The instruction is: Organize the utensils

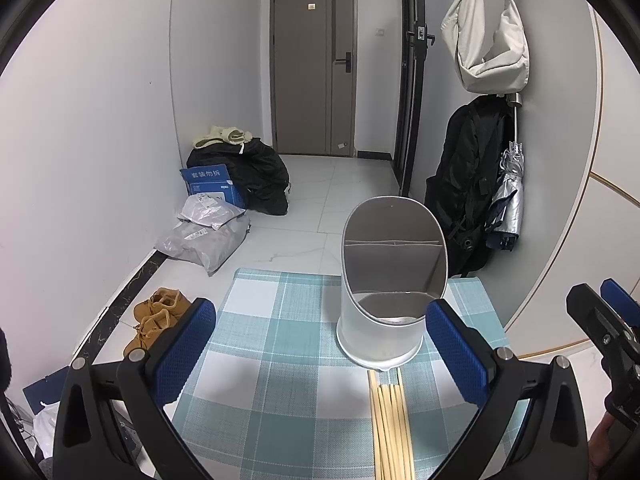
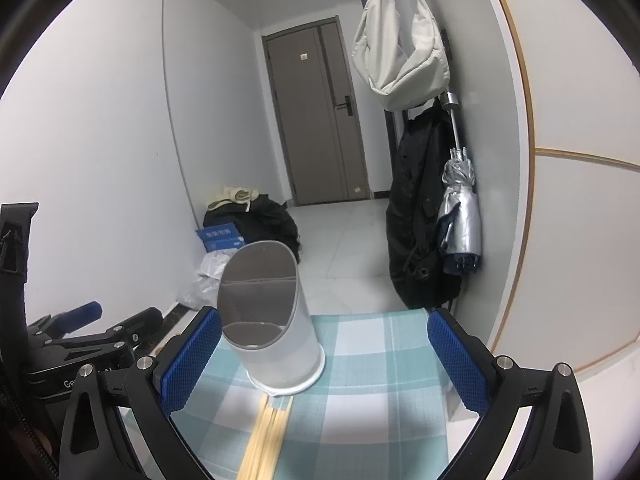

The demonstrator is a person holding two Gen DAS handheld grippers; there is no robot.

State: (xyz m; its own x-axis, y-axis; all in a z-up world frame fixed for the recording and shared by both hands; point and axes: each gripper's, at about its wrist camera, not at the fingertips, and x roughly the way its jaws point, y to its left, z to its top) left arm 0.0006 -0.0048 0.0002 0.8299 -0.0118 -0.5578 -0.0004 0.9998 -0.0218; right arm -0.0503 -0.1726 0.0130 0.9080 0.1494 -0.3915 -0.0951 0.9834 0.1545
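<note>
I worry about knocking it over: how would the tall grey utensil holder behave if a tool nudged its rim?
The utensil holder looks empty and thin-walled, so probably light. It stands tall on a narrow base on the checked mat, so a push at the rim could tip or slide it. The chopsticks lying at its foot would hardly brace it.

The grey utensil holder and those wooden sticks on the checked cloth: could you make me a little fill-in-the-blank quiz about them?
1. The grey slanted-top plastic utensil holder stands upright on the ____-and-white checked tablecloth.
2. The bundle of pale wooden chopsticks lies ____ the holder.
3. The holder's compartments hold ____ utensils.
4. The jaws of the left gripper and right gripper are both ____.

Missing words: blue; outside; no; open
</note>
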